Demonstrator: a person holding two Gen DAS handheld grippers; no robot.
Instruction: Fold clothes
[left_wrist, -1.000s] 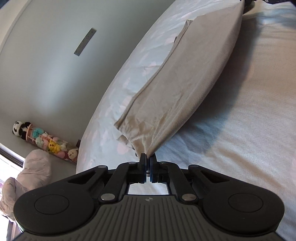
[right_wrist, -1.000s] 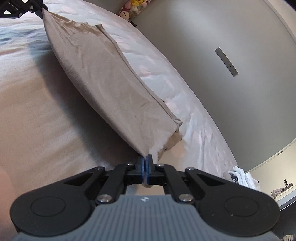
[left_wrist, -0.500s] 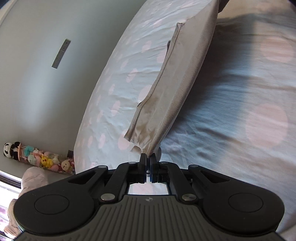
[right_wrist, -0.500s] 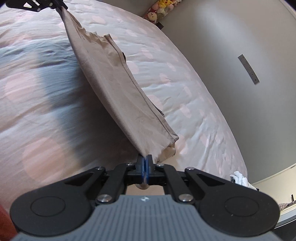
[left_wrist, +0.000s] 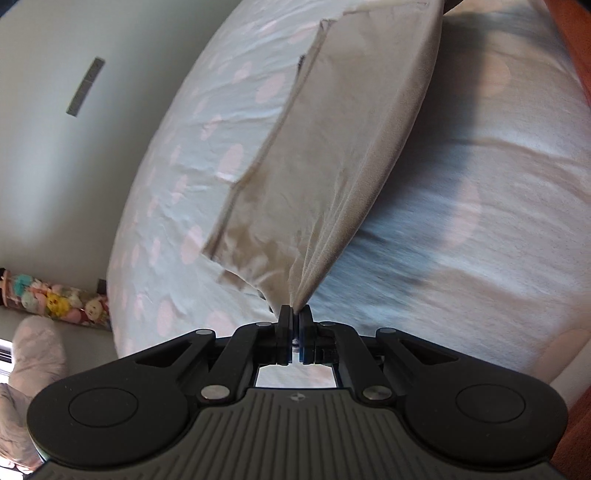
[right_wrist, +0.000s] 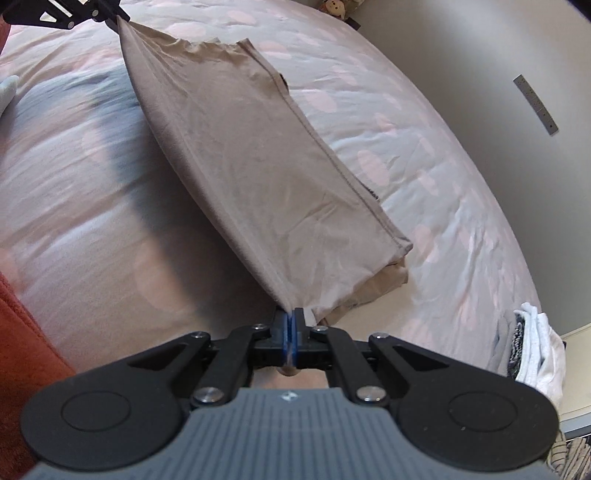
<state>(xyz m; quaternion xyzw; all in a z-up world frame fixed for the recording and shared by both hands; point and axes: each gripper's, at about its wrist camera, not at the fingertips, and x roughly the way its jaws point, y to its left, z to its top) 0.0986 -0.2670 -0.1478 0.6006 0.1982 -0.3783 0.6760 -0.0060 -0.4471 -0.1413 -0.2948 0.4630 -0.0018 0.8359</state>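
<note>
A beige garment (left_wrist: 332, 155), folded in layers, hangs stretched between my two grippers above the bed. My left gripper (left_wrist: 294, 314) is shut on one corner of it. My right gripper (right_wrist: 290, 318) is shut on the other corner of the same garment (right_wrist: 251, 162). In the right wrist view the left gripper (right_wrist: 110, 16) shows at the top left, pinching the far corner. The garment's lower hemmed edge droops toward the bedsheet.
The bed has a pale sheet with pink dots (left_wrist: 480, 221). A stack of folded clothes (right_wrist: 532, 347) lies at the bed's right edge. A tube of plush toys (left_wrist: 55, 302) and a pink heap (left_wrist: 33, 354) lie on the floor. An orange-red surface (right_wrist: 22, 314) borders the bed.
Both grippers have kept hold of the garment and swung it over the bed. The garment now hangs lower and nearer the sheet, seen more from its broad side.
</note>
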